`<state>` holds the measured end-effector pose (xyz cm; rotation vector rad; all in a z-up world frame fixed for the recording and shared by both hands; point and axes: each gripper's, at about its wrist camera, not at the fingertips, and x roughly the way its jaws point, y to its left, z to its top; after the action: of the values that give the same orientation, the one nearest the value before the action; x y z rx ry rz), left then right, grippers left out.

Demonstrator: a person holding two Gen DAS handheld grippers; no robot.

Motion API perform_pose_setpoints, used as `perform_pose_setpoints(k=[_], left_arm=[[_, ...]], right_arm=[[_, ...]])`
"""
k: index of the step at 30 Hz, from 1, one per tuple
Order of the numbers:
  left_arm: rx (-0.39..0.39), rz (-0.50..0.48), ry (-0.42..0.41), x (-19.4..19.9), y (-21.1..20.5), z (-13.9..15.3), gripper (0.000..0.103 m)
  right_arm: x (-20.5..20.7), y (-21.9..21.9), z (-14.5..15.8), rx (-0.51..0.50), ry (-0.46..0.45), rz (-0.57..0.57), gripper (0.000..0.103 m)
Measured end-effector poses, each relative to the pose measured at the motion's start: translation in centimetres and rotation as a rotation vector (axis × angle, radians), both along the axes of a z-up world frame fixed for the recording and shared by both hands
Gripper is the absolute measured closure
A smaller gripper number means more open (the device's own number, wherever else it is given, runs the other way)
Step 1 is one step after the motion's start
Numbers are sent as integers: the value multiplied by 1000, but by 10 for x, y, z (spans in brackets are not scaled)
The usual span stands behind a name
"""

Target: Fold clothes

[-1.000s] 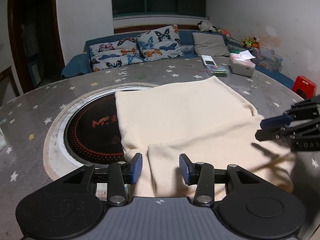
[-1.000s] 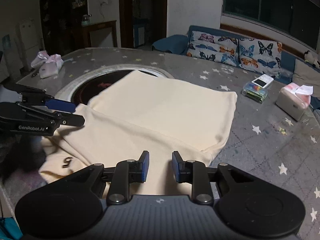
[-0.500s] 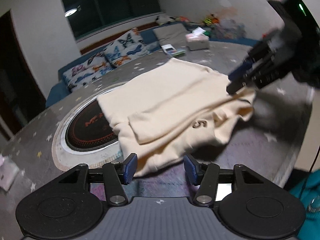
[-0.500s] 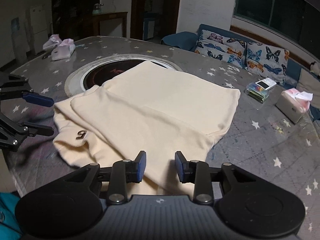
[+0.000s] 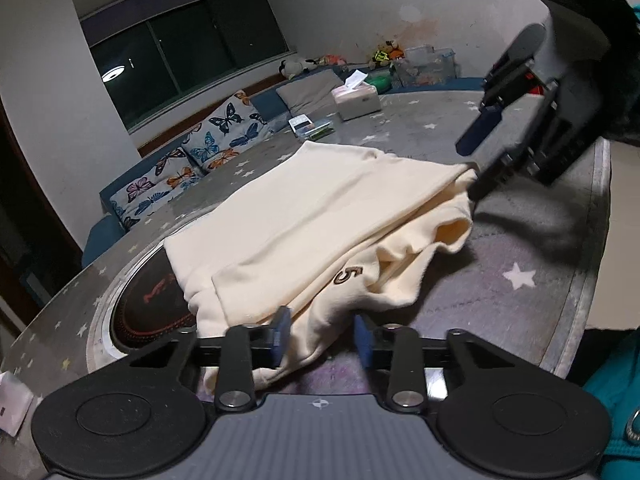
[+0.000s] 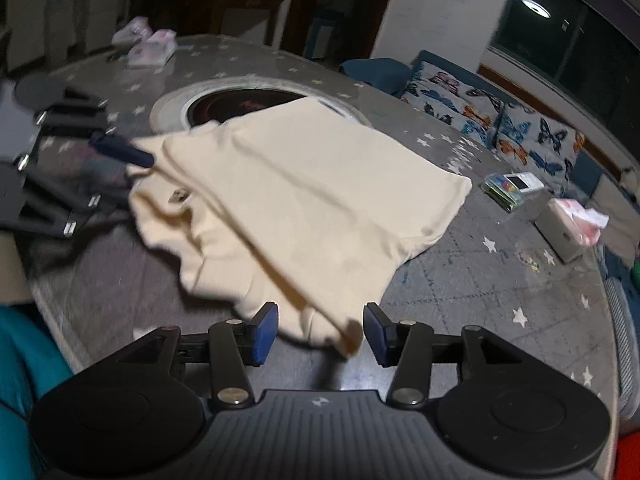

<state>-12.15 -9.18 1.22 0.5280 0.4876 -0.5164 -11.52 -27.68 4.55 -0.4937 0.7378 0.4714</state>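
A cream garment (image 5: 320,216) with a brown "5" mark lies folded and rumpled on the round star-patterned table (image 5: 520,280). My left gripper (image 5: 322,336) is at its near corner. The jaws are closing, with cloth between the pads, and a gap still shows at the right pad. In the right wrist view the left gripper (image 6: 120,180) sits at the garment's (image 6: 312,200) left corner. My right gripper (image 6: 322,332) is over the other near corner. Its jaws are opening, and the cloth lies loose between them. The left wrist view shows the right gripper (image 5: 476,160) at the garment's far right edge.
A round black hob (image 5: 152,304) is set in the table under the garment's far end. A tissue box (image 5: 356,98) and a small pack (image 5: 312,126) stand at the far side, pink packets (image 6: 152,46) at another. Butterfly cushions (image 5: 208,140) line a sofa. A teal sleeve (image 5: 616,400) is close by.
Both grippers slid outward to the garment's near corners and rolled. The left jaws narrowed, the right jaws widened. The garment's near edge is now bunched, with the "5" mark showing.
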Motion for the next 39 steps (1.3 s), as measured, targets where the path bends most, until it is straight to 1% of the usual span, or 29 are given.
perform_pose_setpoints(k=[1, 3, 4, 6, 9, 12, 14, 16, 17, 18, 19, 20, 21, 22, 24, 26, 30, 32, 33, 34, 36, 39], left_arm=[[-7, 5, -2, 1, 0, 1, 84], [-31, 23, -2, 7, 1, 6, 88], [-51, 32, 6, 11, 3, 8, 90], [-88, 48, 23, 18, 5, 13, 91], [-134, 71, 48, 29, 7, 18, 92], [-166, 91, 67, 39, 8, 20, 92], [-180, 103, 76, 45, 8, 20, 92], [-189, 111, 84, 47, 8, 19, 92], [-190, 114, 88, 48, 9, 18, 91], [-187, 115, 89, 47, 10, 18, 87], [-184, 114, 88, 46, 11, 18, 87], [-179, 109, 83, 43, 13, 18, 86], [-173, 105, 78, 41, 15, 18, 82], [-165, 103, 72, 38, 16, 18, 77], [-141, 98, 56, 31, 20, 16, 72], [-112, 96, 41, 25, 24, 13, 71], [-62, 93, 28, 19, 28, 3, 72], [-53, 83, 31, 18, 28, 0, 82], [-55, 77, 35, 18, 28, -1, 91], [-58, 75, 37, 18, 27, -1, 95], [-70, 80, 36, 17, 27, 1, 97], [-102, 80, 34, 12, 28, 10, 98]], right_arm=[[-3, 2, -1, -16, -6, 19, 52], [-8, 6, -2, -39, -20, 51, 50], [-10, 8, -3, -46, -29, 68, 47], [-13, 13, -5, -60, -49, 100, 45], [-14, 22, -9, -67, -73, 142, 45], [-9, 29, -14, -54, -86, 159, 46], [-3, 31, -15, -27, -87, 152, 50], [4, 32, -15, 9, -74, 135, 59], [7, 32, -15, 27, -68, 127, 61], [10, 32, -14, 46, -63, 119, 65], [12, 31, -13, 62, -57, 109, 72], [14, 30, -11, 77, -51, 98, 75], [17, 29, -10, 90, -45, 88, 81], [19, 27, -8, 108, -38, 76, 82], [24, 23, -4, 147, -23, 54, 85], [28, 19, -1, 181, -9, 35, 87], [28, 17, 2, 208, -5, 18, 91], [27, 17, 2, 222, -8, 11, 92], [26, 17, 3, 227, -9, 9, 93], [25, 17, 3, 231, -11, 6, 93], [22, 16, 5, 243, -21, -1, 93], [15, 15, 12, 258, -43, -5, 93]])
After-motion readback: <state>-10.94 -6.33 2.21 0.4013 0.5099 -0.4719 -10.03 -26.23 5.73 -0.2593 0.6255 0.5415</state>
